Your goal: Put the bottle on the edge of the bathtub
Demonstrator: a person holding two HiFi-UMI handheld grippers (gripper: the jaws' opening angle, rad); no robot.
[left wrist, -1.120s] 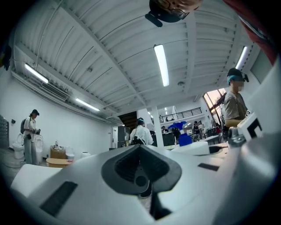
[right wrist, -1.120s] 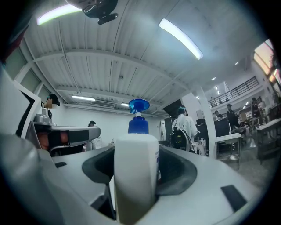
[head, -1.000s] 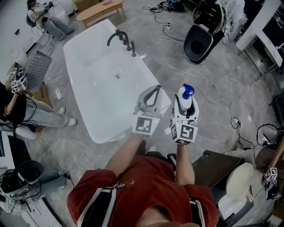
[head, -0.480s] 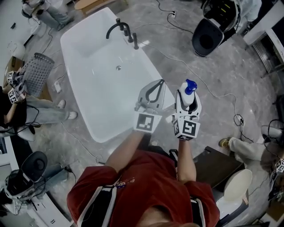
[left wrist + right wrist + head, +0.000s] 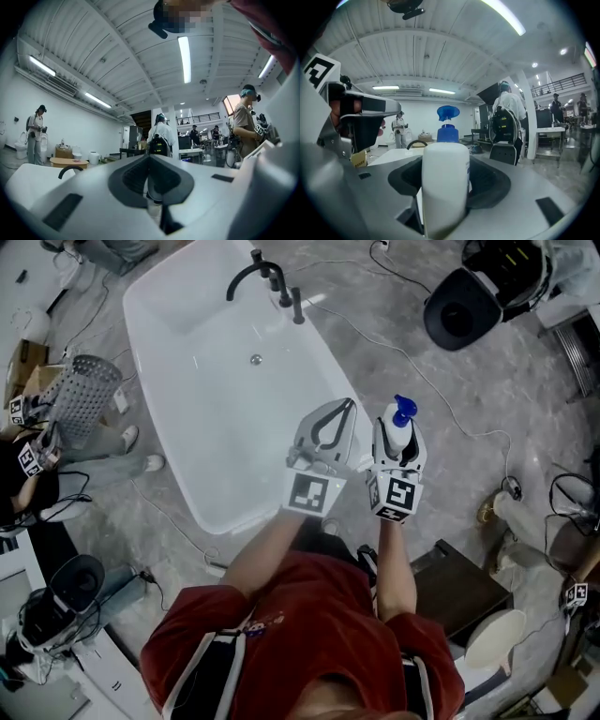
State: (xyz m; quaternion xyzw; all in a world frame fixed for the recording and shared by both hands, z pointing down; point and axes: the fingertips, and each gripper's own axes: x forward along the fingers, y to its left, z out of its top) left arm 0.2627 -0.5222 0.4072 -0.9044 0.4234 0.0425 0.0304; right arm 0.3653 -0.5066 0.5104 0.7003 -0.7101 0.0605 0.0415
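A white bottle with a blue pump top stands upright between the jaws of my right gripper, which is shut on its body. In the right gripper view the bottle fills the middle, pump top upward. The white bathtub stretches from the upper left to the middle of the head view. The right gripper hangs over the floor just right of the tub's near right rim. My left gripper is over that rim, jaws together and nothing in them; the left gripper view shows its jaws meeting.
A black faucet rises at the tub's far end. A grey mesh basket and a seated person are to the tub's left. A black round chair stands at the upper right, cables cross the floor, and a white toilet is at the lower right.
Both grippers have moved forward along the tub's right side and a little lower, the bottle still held in the right one. The tub has slid up in the head view.
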